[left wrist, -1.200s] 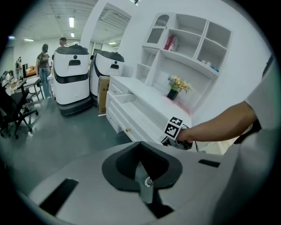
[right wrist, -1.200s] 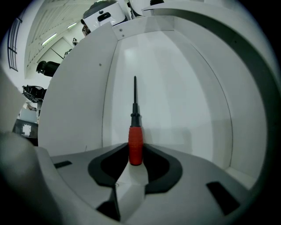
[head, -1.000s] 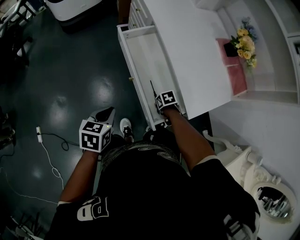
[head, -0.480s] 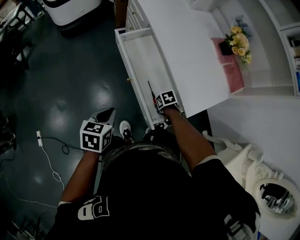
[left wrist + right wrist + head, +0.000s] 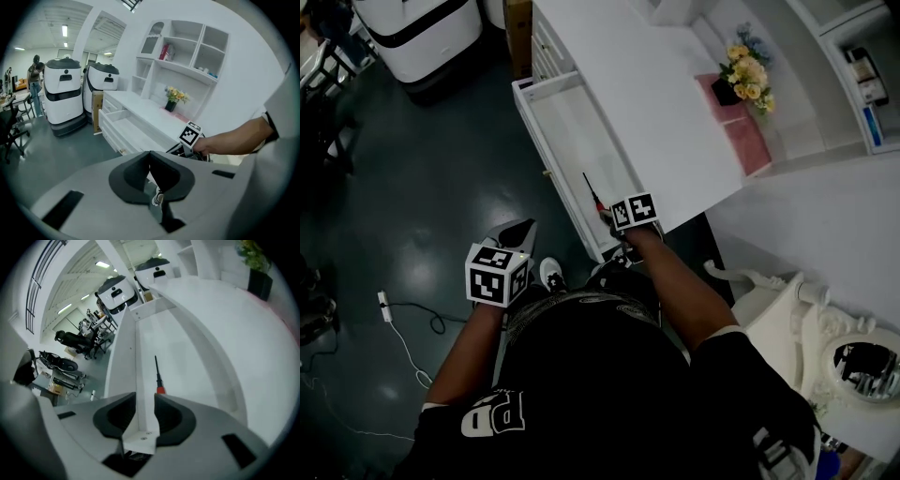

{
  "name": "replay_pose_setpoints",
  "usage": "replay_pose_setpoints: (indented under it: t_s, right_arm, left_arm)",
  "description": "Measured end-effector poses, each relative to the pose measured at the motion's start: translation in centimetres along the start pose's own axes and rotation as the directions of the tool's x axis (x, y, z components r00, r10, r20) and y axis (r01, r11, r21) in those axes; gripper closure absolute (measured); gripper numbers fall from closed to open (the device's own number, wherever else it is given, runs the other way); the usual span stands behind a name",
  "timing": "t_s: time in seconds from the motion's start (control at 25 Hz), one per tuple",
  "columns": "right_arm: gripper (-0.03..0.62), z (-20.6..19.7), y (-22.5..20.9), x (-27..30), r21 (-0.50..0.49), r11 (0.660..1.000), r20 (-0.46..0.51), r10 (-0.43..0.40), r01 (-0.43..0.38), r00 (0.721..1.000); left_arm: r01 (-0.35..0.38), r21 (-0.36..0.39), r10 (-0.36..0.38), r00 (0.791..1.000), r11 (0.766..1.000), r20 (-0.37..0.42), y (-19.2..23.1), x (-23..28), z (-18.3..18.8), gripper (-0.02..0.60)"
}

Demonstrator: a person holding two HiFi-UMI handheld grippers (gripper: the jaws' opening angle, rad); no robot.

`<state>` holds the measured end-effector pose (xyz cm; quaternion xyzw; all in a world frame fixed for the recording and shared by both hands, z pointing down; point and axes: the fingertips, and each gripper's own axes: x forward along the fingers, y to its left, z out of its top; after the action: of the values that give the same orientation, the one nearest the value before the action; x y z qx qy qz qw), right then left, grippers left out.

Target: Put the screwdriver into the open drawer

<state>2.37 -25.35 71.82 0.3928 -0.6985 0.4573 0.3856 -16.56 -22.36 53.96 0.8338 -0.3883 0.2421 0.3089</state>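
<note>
Screwdriver [image 5: 157, 375] lies in drawer [image 5: 123, 350] just ahead of right gripper [image 5: 145, 411], jaws open, drawer's front wall seen between them; left gripper [image 5: 151, 174] closed, empty

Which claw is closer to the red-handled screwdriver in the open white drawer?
Right. The right claw hangs just above the red-handled screwdriver, at its handle end; the left claw is over the dark floor, outside the open white drawer.

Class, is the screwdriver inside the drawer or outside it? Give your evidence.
Inside: the screwdriver lies on the drawer floor, between its walls.
</note>
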Motion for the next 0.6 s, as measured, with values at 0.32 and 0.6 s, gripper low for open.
replay_pose_setpoints:
  t_s: [0.32,0.6]
  right_arm:
    - [0.501,2.1,4.6,-9.4,0.008,0.999,0.346,0.043,-0.049,0.937]
    - [0.583,2.5,6.9,-16.4,-0.015,0.997,0.559,0.073,-0.078,0.826]
  left_arm:
    - [0.09,0.073,-0.092,0.995,0.993,0.027,-3.4,-0.1,2.1,0.566]
    - [0.128,0.12,-0.136,0.989,0.984,0.061,-5.9,-0.6,3.6,0.566]
